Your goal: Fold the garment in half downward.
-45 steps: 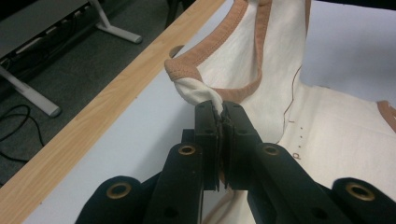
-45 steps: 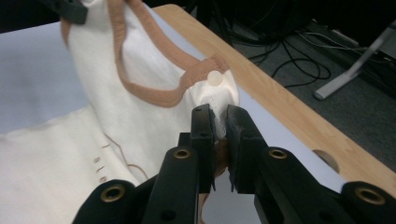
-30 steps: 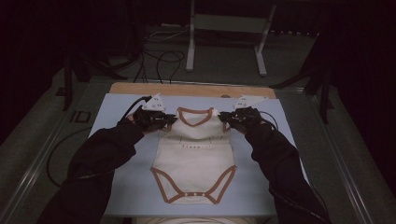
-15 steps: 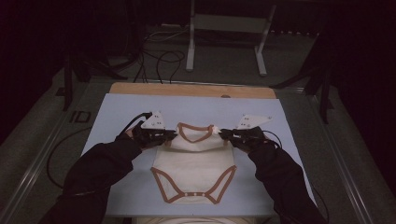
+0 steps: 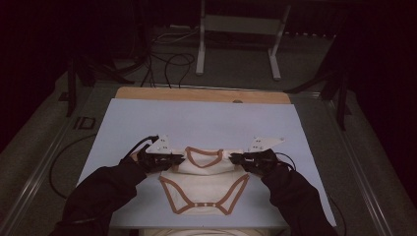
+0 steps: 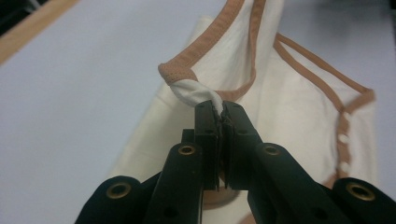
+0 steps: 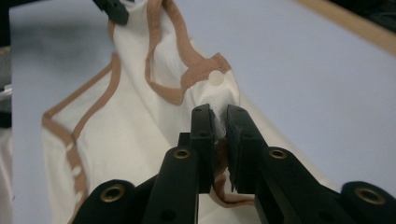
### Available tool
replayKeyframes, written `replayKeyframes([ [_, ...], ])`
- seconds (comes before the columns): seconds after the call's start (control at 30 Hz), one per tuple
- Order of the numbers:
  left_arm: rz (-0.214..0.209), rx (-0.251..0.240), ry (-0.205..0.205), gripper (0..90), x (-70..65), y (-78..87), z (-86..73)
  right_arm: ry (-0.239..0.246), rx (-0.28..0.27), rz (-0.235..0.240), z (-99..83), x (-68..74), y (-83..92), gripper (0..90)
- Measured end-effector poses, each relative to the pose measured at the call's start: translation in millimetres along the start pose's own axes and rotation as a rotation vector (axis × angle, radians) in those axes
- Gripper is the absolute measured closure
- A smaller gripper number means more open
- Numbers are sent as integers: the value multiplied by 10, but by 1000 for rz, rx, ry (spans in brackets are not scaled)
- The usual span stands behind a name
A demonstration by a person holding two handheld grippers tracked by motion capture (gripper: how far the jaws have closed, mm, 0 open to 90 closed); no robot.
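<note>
A cream baby bodysuit (image 5: 204, 189) with tan trim lies on the pale blue mat (image 5: 206, 123), its snap crotch toward the near edge. My left gripper (image 5: 178, 158) is shut on the garment's left shoulder; in the left gripper view its jaws pinch twisted white cloth (image 6: 198, 95) just below the tan neckline (image 6: 210, 44). My right gripper (image 5: 235, 158) is shut on the right shoulder, and in the right gripper view the fabric (image 7: 215, 100) beside a white snap is clamped between the jaws. Both shoulders are held a little above the mat, folded toward the lower half.
A wooden board edge (image 5: 201, 94) runs along the mat's far side. Behind the table stands a metal frame (image 5: 238, 29) with cables on the floor. Black-sleeved forearms (image 5: 103, 191) come in from the bottom. Bare mat lies beyond the garment.
Both grippers have drawn the bodysuit's shoulders toward the near edge and lower, folding the top half over the bottom. The jaws stayed shut on the cloth.
</note>
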State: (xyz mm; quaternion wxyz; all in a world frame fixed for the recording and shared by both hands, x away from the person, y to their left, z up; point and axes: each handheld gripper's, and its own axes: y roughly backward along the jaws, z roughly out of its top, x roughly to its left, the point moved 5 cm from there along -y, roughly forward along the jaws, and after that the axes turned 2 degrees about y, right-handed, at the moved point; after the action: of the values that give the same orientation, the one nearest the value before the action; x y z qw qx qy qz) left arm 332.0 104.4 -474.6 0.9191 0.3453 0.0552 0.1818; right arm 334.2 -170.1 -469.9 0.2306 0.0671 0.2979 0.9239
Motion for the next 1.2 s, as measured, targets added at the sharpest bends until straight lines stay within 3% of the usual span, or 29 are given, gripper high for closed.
replayKeyframes([
  [0.4,-45,24,14,858,-343,-94,-348,-33,54,61,-287,226,-73,822],
  [0.6,-47,45,13,858,-428,-135,-493,-38,67,83,-414,325,-74,820],
  [0.77,-61,57,52,852,-458,-172,-587,-72,72,95,-506,367,-63,816],
  [0.83,-69,63,49,844,-479,-180,-608,-81,87,111,-547,390,-73,782],
  [0.93,-64,48,81,708,-473,-158,-602,-95,88,112,-579,385,-76,623],
  [1.03,-55,17,99,563,-465,-108,-559,-106,68,102,-563,344,-63,538],
  [1.07,-59,11,106,518,-468,-95,-541,-111,60,106,-551,332,-61,530],
  [1.2,-92,17,93,500,-529,-99,-475,-111,50,119,-494,324,-65,534],
])
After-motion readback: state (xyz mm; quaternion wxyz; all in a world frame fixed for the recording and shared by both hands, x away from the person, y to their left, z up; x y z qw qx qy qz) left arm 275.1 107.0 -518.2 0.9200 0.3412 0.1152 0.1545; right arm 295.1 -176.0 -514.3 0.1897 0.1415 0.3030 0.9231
